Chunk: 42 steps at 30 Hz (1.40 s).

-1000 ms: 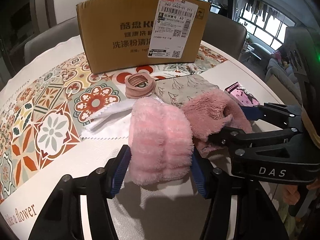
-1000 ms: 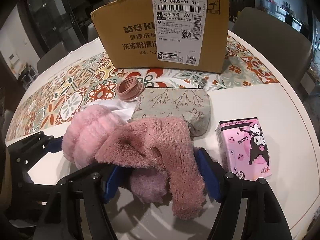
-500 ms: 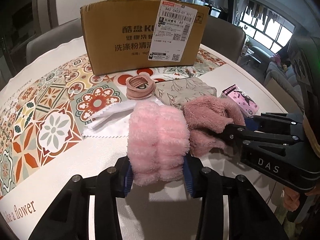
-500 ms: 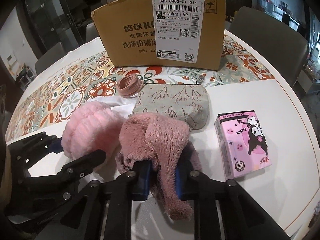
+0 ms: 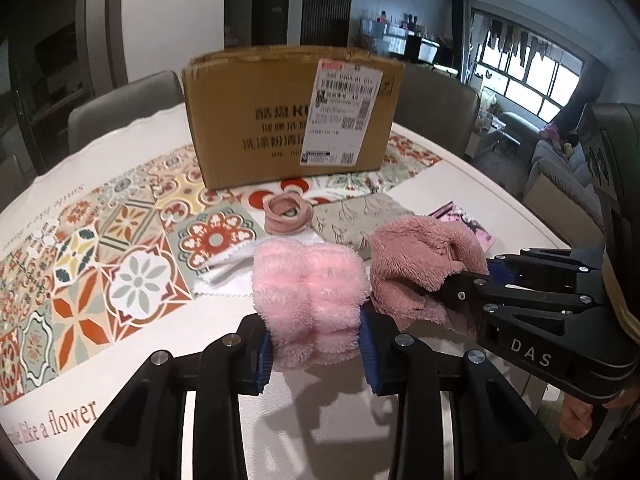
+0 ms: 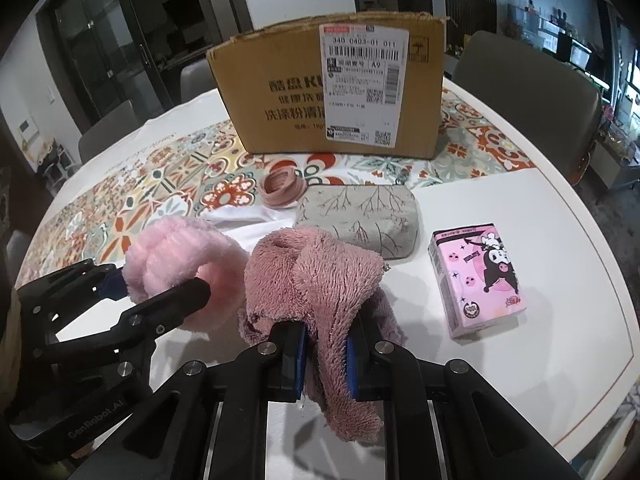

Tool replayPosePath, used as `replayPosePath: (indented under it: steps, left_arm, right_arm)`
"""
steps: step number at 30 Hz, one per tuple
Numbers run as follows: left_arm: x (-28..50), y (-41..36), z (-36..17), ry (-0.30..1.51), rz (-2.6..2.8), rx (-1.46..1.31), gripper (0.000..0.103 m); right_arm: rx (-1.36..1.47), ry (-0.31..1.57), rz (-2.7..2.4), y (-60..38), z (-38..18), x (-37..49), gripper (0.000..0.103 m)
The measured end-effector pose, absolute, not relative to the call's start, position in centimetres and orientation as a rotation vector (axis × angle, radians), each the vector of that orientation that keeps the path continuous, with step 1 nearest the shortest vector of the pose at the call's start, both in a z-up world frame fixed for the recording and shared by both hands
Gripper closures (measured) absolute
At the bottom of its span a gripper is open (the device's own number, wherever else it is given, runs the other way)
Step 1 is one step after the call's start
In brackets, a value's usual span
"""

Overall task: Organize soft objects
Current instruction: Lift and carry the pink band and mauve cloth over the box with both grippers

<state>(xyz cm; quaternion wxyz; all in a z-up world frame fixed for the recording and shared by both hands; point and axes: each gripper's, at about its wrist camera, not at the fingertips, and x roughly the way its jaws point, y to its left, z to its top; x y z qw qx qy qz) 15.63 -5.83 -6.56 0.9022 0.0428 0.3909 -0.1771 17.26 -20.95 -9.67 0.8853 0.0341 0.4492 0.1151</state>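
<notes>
A light pink fluffy band [image 5: 308, 288] sits between the blue pads of my left gripper [image 5: 316, 344], whose jaws are closing and press on its sides; it is raised just off the white table [image 5: 320, 420]. My right gripper [image 6: 324, 344] is shut on a dusty pink fluffy cloth [image 6: 312, 268], which drapes over and below its pads. In the left wrist view that cloth [image 5: 416, 264] hangs from the right gripper [image 5: 468, 276], right beside the band. The right wrist view shows the band [image 6: 180, 256] in the left gripper [image 6: 156, 284].
An open cardboard box [image 6: 280, 92] stands at the back on a patterned mat [image 5: 100, 248]. In front of it lie a stack of pink hair ties [image 6: 280, 184], a grey printed pouch [image 6: 360, 216], a white cloth [image 5: 228, 276] and a pink tissue pack [image 6: 476, 276]. Chairs ring the table.
Both grippers closed in: the left squeezed the light pink band, the right clamped the dusty pink cloth. Both have since risen a little with their loads.
</notes>
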Motion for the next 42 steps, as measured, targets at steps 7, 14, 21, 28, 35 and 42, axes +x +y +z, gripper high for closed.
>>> replayPosePath:
  steps: [7,14,21,28,35,42]
  left_arm:
    - [15.0,-5.4,-4.4,0.746,-0.351,0.087,0.068]
    - [14.5,-5.0,-2.0,0.682,-0.347,0.078,0.068]
    - [14.6,-4.9,0.7,0.605,-0.342,0.075,0.068]
    - [14.8,-4.9,3.3,0.536,-0.342,0.067,0.068]
    - [15.4,-4.9,5.4,0.476,-0.337,0.071,0.068]
    - [16.2,-5.2,7.3,0.411,-0.337,0.081,0.068]
  right_arm:
    - [0.06,0.881,0.234,-20.6,-7.6,16.4,0.086]
    - [0.048,0.814,0.229,-20.2,-5.3,15.7,0.086]
    - [0.065,0.74,0.22,-20.3,-2.7,15.8,0.086]
    - [0.08,0.672,0.218,-20.6,-0.6,16.0,0.086]
    - [0.087,0.603,0.215,-20.8,1.5,16.6,0.086]
    - [0.096,0.542,0.208,-21.1,3.5,17.4,0.086]
